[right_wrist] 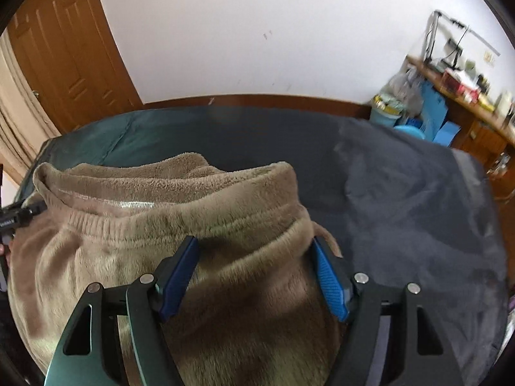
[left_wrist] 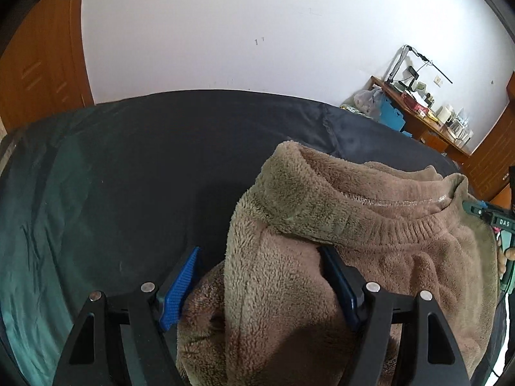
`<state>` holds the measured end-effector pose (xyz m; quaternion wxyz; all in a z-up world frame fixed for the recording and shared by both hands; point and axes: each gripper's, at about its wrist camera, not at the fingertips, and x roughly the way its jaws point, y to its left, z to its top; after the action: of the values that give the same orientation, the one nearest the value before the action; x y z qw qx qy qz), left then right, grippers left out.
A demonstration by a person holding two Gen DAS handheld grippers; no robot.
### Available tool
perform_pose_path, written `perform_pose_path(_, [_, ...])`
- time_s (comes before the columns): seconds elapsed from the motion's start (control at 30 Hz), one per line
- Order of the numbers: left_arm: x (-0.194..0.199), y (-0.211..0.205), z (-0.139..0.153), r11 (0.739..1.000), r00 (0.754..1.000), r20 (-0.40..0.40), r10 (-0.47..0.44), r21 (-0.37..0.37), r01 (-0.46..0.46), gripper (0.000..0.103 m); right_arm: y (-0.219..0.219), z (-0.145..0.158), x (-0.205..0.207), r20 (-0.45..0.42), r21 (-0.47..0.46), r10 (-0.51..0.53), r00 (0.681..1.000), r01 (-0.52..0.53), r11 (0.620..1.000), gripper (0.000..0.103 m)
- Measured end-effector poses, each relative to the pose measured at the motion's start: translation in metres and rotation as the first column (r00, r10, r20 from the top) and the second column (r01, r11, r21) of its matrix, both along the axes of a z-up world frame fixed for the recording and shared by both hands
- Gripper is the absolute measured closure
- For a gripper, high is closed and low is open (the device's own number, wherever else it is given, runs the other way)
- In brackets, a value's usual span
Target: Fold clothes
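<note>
A brown fleece garment (left_wrist: 354, 241) with a ribbed waistband lies bunched on the dark bed cover (left_wrist: 128, 177). My left gripper (left_wrist: 260, 284) is open, its blue-padded jaws wide apart on either side of the garment's left edge. In the right wrist view the same garment (right_wrist: 145, 225) fills the lower left. My right gripper (right_wrist: 254, 276) is also open, straddling the right end of the waistband. The tip of the other tool (left_wrist: 492, 218) shows at the garment's far right edge, and the left tool (right_wrist: 19, 215) shows at the far left. Whether any pad touches the fabric is unclear.
The bed cover (right_wrist: 402, 209) stretches to the right and back, where a white wall stands. A cluttered wooden desk (left_wrist: 428, 112) and blue boxes (right_wrist: 434, 112) stand at the back right. A wooden door (right_wrist: 70, 51) is at the back left.
</note>
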<state>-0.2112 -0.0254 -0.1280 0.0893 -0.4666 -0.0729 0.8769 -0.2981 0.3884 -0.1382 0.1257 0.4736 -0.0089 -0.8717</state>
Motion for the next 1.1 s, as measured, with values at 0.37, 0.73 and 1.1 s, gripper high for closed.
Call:
perform_pose_path(0.37, [0.011, -0.013, 0.025, 0.995, 0.987, -0.134, 0.086, 0.071, -0.077, 0.084, 0.0, 0.042, 0.016, -0.206, -0.038, -0.08, 0.975, 0.074, 0.997, 0.093])
perform_pose_path(0.73, [-0.001, -0.009, 0.01, 0.992, 0.987, -0.103, 0.123, -0.011, -0.125, 0.084, -0.009, -0.003, -0.03, -0.102, 0.054, -0.195, 0.975, 0.201, 0.978, 0.085])
perform_pose_path(1.1, [0.008, -0.006, 0.016, 0.983, 0.983, -0.115, 0.142, -0.097, -0.153, 0.083, 0.015, 0.035, 0.032, -0.195, -0.053, -0.26, 0.946, 0.255, 0.966, 0.028])
